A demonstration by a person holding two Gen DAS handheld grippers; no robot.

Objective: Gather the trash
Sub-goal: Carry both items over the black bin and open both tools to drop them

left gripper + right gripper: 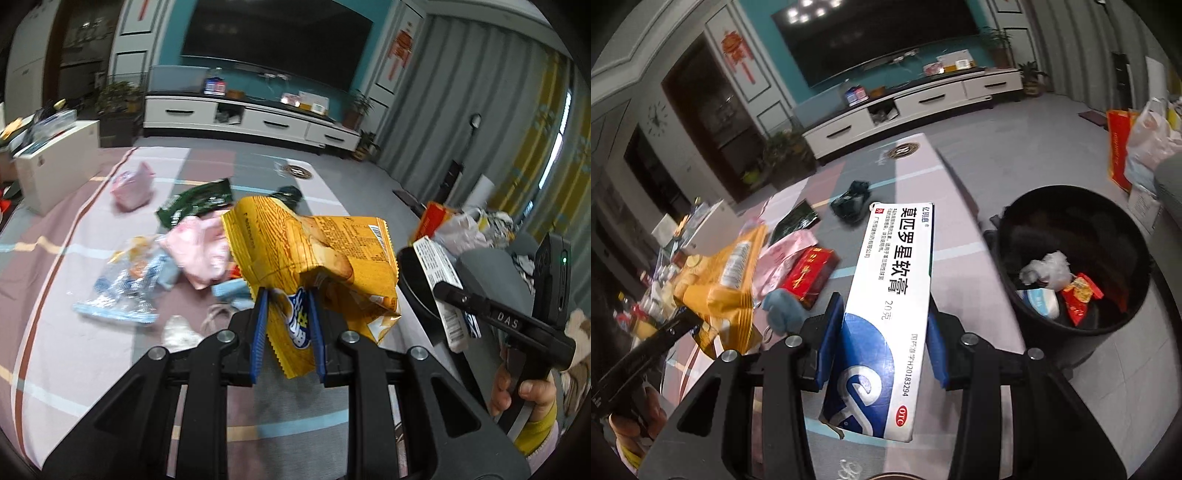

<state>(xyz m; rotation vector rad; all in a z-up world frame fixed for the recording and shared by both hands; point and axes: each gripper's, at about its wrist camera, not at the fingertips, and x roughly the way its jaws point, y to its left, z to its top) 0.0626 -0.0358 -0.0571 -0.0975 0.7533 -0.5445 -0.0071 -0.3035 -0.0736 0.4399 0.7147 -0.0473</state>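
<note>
A big dark television (275, 40) hangs on a teal wall (173, 33) above a long white cabinet (255, 120); grey curtains (461, 92) hang at the right.

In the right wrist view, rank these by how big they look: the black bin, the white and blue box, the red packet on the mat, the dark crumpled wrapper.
1. White and blue box, though being held close to the camera inflates it
2. Black bin
3. Red packet
4. Dark crumpled wrapper

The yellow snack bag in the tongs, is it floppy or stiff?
Probably floppy: the yellow snack bag is crumpled and sags around the left tongs. It looks empty, so likely light. Its shiny film might slip.
</note>
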